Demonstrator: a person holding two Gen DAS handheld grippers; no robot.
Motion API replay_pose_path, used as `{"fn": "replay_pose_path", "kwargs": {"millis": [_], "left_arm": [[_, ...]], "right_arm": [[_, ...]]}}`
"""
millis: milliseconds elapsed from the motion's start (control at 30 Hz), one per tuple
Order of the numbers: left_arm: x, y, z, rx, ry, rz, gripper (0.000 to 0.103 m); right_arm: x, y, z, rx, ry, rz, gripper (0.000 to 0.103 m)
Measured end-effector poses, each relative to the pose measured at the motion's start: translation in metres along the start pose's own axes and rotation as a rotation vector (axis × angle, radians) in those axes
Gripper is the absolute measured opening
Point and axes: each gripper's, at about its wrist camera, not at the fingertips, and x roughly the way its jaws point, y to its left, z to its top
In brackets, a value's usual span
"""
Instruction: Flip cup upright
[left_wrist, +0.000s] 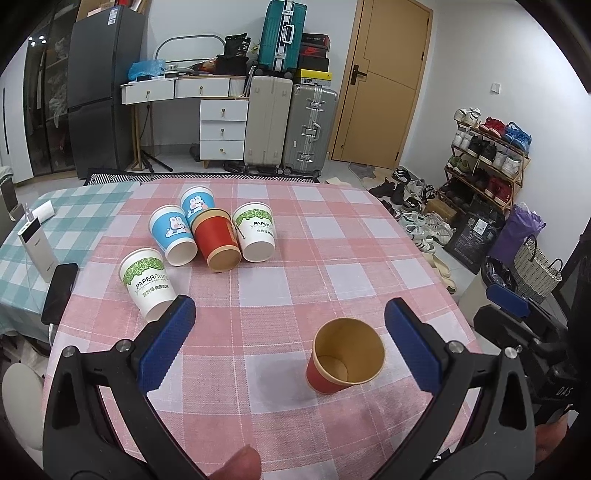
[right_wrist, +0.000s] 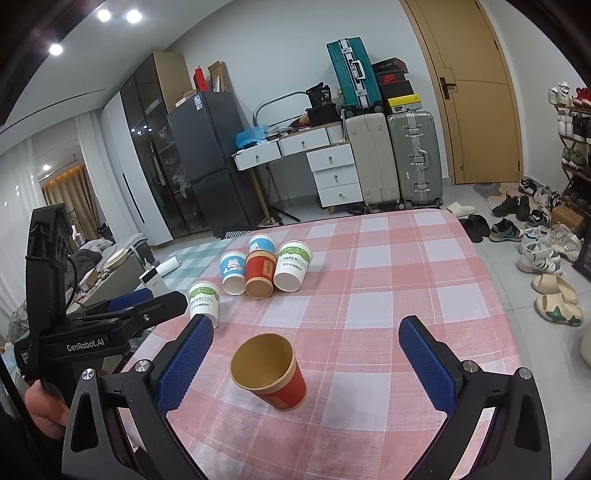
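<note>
Blue-padded left gripper (left_wrist: 290, 332) and right gripper (right_wrist: 306, 354) both gape empty; the upright red paper cup (right_wrist: 271, 371) stands untouched between the right fingers. Inverted cups (left_wrist: 216, 236) wait beyond the fingertips; a careless reach could topple the light cup.

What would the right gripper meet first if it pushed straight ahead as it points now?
Probably the upright red cup, standing between and ahead of the right gripper's open fingers, slightly left of centre. Depth is uncertain.
</note>
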Motion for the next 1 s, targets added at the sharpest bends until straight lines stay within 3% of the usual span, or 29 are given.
{"fn": "replay_pose_path", "kwargs": {"millis": [1000], "left_arm": [[-0.0018,0.0010,0.0042,-0.004,-0.001,0.026,0.102]], "right_arm": [[0.0045,0.0069,0.0017,-0.016,0.017,0.028,0.102]]}}
